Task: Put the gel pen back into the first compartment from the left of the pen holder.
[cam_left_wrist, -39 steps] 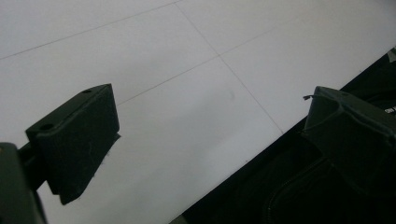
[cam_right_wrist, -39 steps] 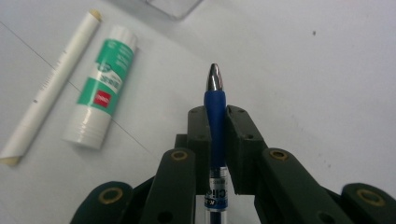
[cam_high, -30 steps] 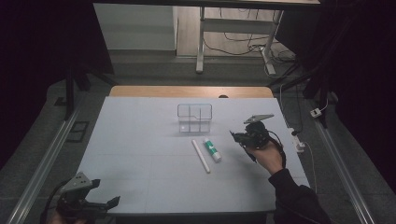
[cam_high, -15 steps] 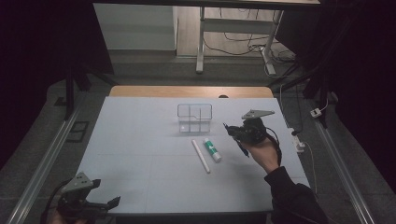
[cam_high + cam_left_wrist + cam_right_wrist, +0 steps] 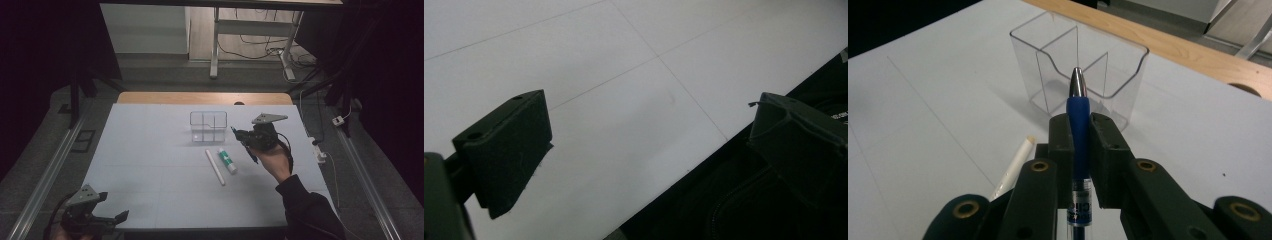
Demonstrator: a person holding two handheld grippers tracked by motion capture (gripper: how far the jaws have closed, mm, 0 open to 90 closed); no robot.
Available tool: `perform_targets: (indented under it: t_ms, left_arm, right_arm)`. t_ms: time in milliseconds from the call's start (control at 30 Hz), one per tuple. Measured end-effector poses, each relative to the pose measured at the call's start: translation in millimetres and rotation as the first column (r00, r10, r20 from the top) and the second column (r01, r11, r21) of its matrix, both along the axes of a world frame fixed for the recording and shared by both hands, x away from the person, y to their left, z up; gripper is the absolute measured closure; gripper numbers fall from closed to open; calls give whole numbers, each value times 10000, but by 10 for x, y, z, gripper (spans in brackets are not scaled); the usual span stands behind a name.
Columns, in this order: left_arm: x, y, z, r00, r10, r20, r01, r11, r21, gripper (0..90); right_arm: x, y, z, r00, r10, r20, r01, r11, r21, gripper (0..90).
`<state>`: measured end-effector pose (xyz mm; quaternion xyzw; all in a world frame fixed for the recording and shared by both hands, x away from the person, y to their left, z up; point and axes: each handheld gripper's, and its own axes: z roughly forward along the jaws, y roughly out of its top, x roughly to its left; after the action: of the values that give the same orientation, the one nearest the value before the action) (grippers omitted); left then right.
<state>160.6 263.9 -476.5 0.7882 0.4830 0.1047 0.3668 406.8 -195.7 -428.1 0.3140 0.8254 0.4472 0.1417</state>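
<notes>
right gripper (image 5: 1079, 137) clamped on blue pen with silver tip (image 5: 1078, 107), near clear plastic compartment organizer (image 5: 1083, 70). left gripper (image 5: 649, 145) jaws wide apart, holding nothing, over white table (image 5: 624, 60) edge.

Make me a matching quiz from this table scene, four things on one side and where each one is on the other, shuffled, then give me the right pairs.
Things:
1. blue pen
2. clear organizer
3. white stick
4. left gripper

Places or states:
A. lying flat on the table beside the green-and-white tube
B. open, at the near left corner of the table
C. clamped between the jaws of the right gripper
D. standing empty toward the far side of the table

Pairs: 1-C, 2-D, 3-A, 4-B
</notes>
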Motion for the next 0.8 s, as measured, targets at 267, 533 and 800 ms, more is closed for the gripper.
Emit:
perform_targets:
  t_ms: [267, 533, 800]
  left_arm:
    - [-2, 4, 1, 10000, 5, 9, -5, 10000, -34, 34]
    - [-1, 8, 0, 10000, -2, 10, 2, 10000, -66, 34]
    - [-1, 12, 0, 10000, 3, 8, -3, 10000, -97, 34]
  right_arm:
    - [58, 124, 56, 9999, -22, 137, 16, 9989, 479, 803]
    - [131, 294, 52, 9996, 75, 285, -90, 9985, 540, 803]
    - [198, 418, 66, 9991, 179, 387, -208, 9968, 771, 803]
